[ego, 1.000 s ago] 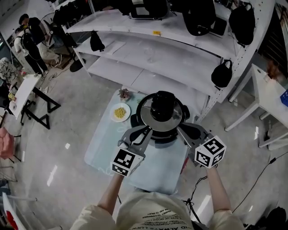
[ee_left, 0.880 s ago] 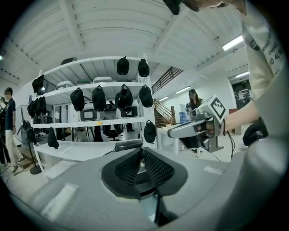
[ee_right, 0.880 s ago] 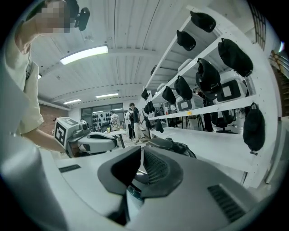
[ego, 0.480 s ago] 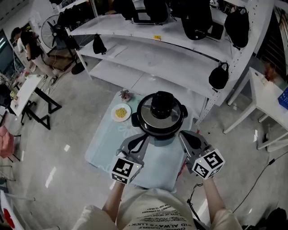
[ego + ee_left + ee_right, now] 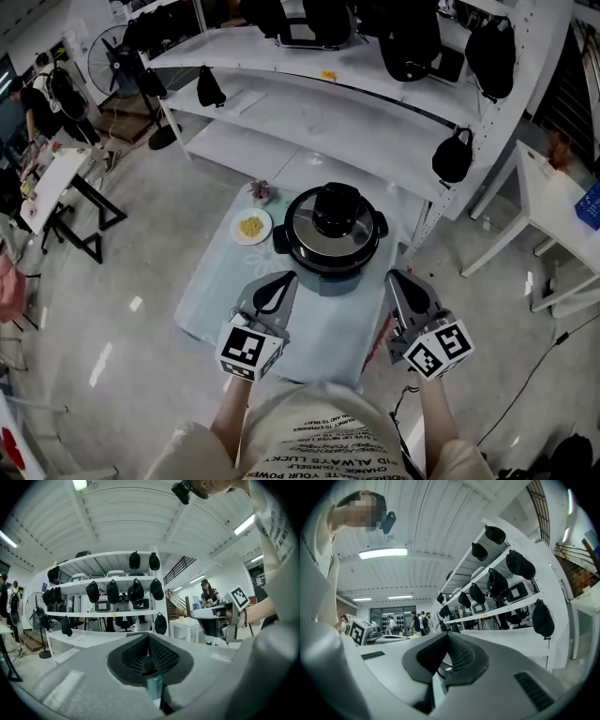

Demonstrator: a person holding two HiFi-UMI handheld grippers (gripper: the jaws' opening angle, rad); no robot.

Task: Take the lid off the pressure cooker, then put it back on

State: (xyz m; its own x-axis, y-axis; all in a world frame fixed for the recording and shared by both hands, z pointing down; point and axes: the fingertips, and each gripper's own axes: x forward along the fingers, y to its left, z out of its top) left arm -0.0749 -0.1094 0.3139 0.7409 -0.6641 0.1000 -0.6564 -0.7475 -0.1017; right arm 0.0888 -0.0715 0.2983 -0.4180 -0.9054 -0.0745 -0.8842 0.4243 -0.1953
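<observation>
In the head view, the pressure cooker [image 5: 330, 246] stands mid-desk [image 5: 220, 300] with its lid [image 5: 336, 223] seated on top. The left tongs [image 5: 278, 284] and right tongs [image 5: 400, 284] hang near its front, one on each side, touching nothing, probably because the lid is back on. The left gripper view shows the jaws pressed together and empty. The right gripper view shows the same.

Open-plan lab or workshop hall. Evidence: long white metal shelving [image 5: 328, 112] hung with black bags [image 5: 453, 155]; glossy grey floor [image 5: 141, 253]; pedestal fan [image 5: 108, 58]; white side worktop [image 5: 56, 183]; ribbed ceiling [image 5: 440, 536] with strip light [image 5: 383, 553]; a person [image 5: 54, 89] at the far edge.
</observation>
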